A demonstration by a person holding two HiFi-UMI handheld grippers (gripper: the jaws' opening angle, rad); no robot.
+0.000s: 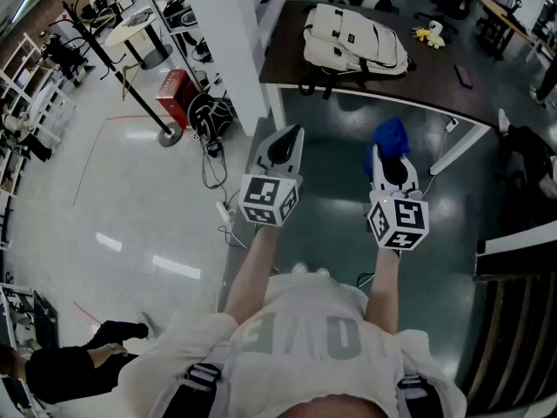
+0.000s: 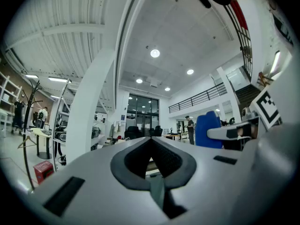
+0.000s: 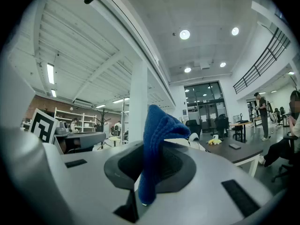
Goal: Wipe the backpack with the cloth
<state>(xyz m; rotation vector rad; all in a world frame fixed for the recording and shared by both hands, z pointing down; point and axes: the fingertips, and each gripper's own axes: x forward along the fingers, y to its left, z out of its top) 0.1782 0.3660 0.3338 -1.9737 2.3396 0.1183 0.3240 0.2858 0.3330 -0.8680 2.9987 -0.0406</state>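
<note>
Risk: blue cloth (image 1: 392, 135) is sitting pinched in right gripper (image 1: 381, 159) by a thin fold, top flopping free. I'm judging it could slip out once dragged across straps. Left gripper (image 1: 291, 138) is riding pressed together, empty. White backpack (image 1: 355, 39) is lying on dark table (image 1: 435, 72) at 12 o'clock, well apart.

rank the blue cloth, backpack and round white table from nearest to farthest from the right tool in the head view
1. blue cloth, pinched in the right tool.
2. backpack, on the dark table ahead.
3. round white table, far off to the left.
</note>
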